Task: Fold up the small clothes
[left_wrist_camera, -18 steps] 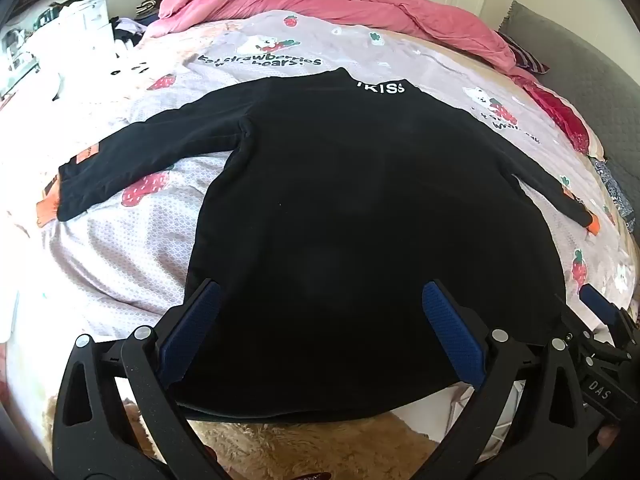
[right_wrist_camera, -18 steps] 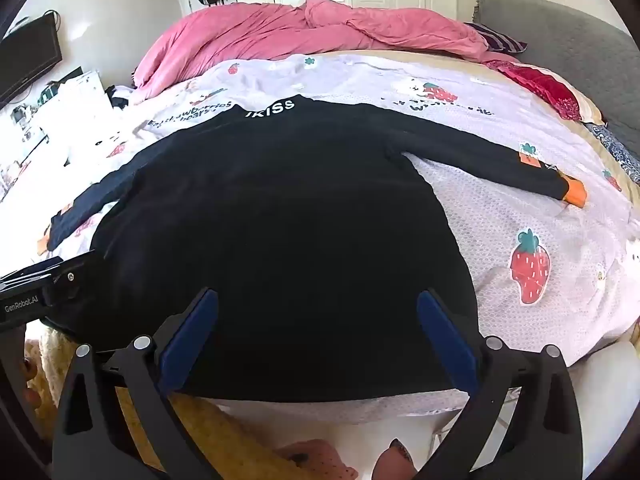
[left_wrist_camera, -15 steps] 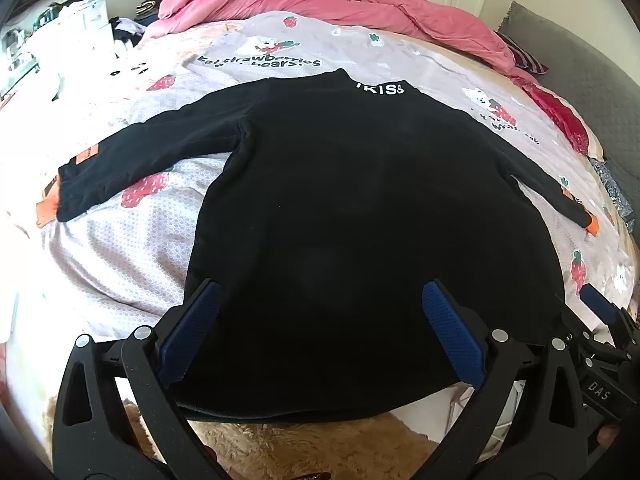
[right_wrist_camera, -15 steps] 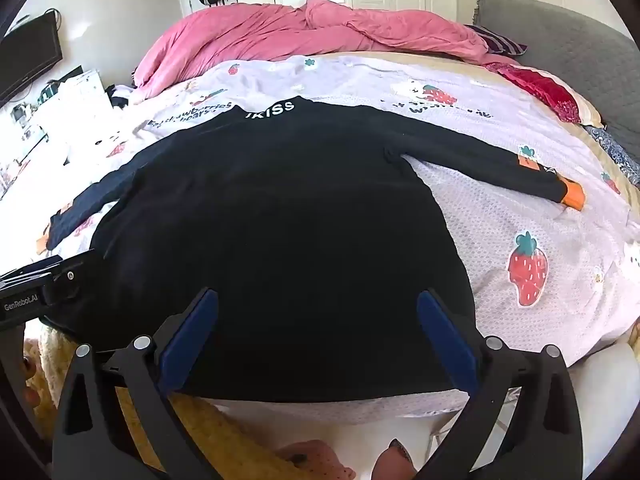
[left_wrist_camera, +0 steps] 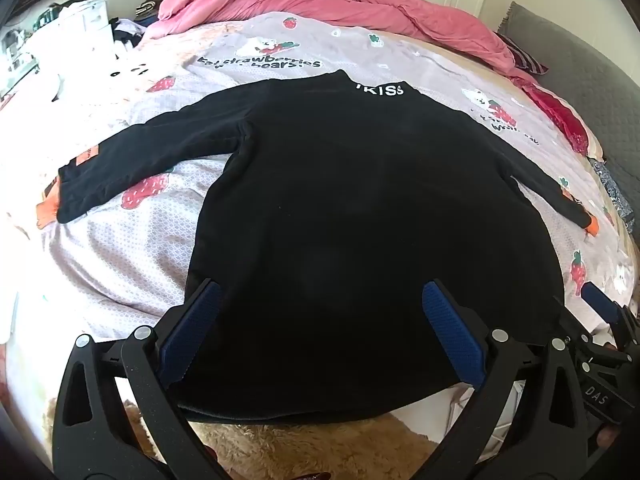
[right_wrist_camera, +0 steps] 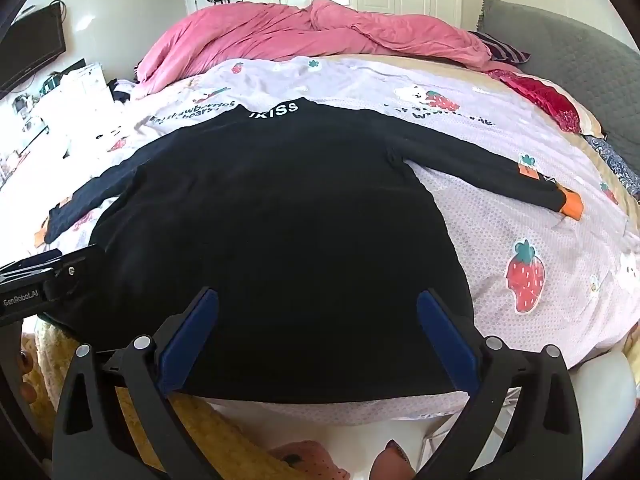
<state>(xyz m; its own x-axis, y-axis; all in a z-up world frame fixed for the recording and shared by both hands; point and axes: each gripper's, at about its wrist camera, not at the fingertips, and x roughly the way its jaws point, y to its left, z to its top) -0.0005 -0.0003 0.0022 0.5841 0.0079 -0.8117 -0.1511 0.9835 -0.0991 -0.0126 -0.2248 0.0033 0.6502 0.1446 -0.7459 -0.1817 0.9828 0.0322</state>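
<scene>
A black long-sleeved top lies flat on the bed, sleeves spread out, white "KISS" lettering at the far collar. It fills the middle of the right wrist view too. My left gripper is open and empty, hovering over the hem near the bottom left corner. My right gripper is open and empty over the hem near the bottom right corner. The right gripper also shows in the left wrist view, and the left gripper shows at the left edge of the right wrist view.
The top rests on a lilac strawberry-print sheet. A pink duvet is bunched at the far end. A grey headboard is at the right. A fluffy tan rug lies below the near bed edge.
</scene>
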